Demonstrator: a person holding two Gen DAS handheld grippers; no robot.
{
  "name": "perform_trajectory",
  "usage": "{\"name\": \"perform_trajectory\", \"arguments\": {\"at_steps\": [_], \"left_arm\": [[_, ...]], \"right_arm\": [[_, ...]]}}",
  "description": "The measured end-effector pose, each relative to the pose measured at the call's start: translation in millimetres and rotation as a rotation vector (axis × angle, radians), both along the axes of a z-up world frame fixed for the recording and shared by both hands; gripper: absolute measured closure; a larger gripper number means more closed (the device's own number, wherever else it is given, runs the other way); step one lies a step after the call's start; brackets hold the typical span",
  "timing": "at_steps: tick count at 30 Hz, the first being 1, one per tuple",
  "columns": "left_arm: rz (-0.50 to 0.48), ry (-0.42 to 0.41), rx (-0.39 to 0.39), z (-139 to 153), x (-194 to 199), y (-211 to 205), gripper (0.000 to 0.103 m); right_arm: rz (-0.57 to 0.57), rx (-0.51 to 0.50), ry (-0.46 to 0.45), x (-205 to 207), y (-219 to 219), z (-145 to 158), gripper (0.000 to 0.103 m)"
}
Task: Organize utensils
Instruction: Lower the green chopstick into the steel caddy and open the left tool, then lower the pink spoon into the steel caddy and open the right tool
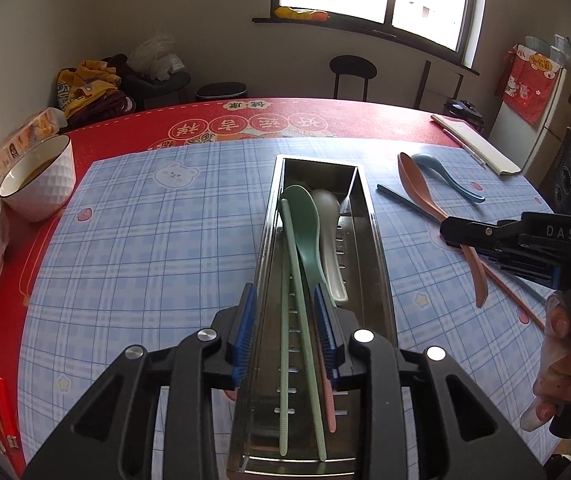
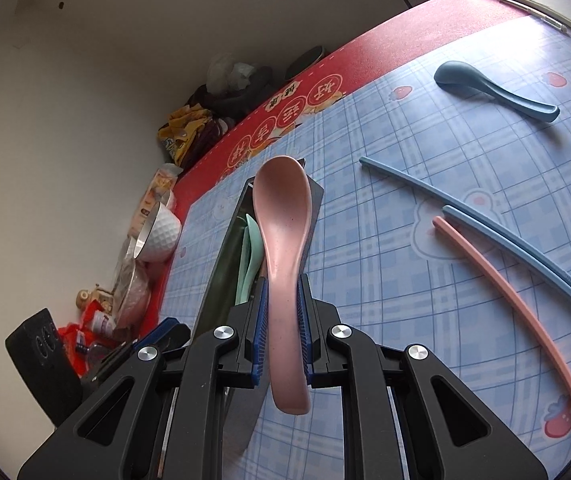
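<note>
Gripping: the right gripper (image 2: 282, 280) pinches the pink spoon (image 2: 283, 240) by its handle between both blue pads (image 2: 259, 332), bowl pointing forward and handle end hanging back past the pads.
Right gripper from the other side: in the left wrist view the right gripper (image 1: 451, 234) sits at the right edge, a hand (image 1: 561, 364) wrapped around its grip, the pink spoon (image 1: 425, 196) jutting from it above the cloth.
Left gripper: the left gripper (image 1: 285, 316) has its jaws spread apart, straddling the left wall of the steel utensil tray (image 1: 373, 248); the pads press on nothing that I can make out.
Inside the tray: a green spoon (image 1: 305, 232) and a white spoon (image 1: 329, 240) lie side by side, bowls toward the far end; two green chopsticks (image 1: 293, 280) run lengthwise, and a pink chopstick (image 1: 327, 400) lies beside them near the close end.
On the cloth: a blue spoon (image 2: 489, 88) lies upside down well to the right of the tray; two blue chopsticks (image 2: 497, 236) and a second pink chopstick (image 2: 513, 296) lie loose nearer the camera.
Surface: blue checked cloth (image 1: 157, 248) over a red table cover (image 1: 325, 120).
Left side of table: a white dimpled bowl (image 1: 39, 184) stands at the cloth's edge.
</note>
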State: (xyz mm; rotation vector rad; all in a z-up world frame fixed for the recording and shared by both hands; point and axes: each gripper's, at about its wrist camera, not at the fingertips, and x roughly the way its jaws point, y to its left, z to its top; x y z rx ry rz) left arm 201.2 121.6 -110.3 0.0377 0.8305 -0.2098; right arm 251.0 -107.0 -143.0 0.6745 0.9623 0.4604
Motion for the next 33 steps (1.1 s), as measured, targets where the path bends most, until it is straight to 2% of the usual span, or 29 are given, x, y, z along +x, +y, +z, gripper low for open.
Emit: {"name": "perform_trajectory", "arguments": {"at_steps": [8, 23, 33], "left_arm": [[-0.016, -0.050, -0.020, 5, -8, 14, 0.039], [-0.007, -0.067, -0.052, 5, -15, 29, 0.038], [-0.006, -0.068, -0.045, 10, -16, 21, 0.038]], "right_arm": [[0.009, -0.078, 0.019, 27, 41, 7, 0.089], [0.011, -0.127, 0.055, 44, 72, -4, 0.087], [0.040, -0.080, 0.024, 35, 66, 6, 0.087]]}}
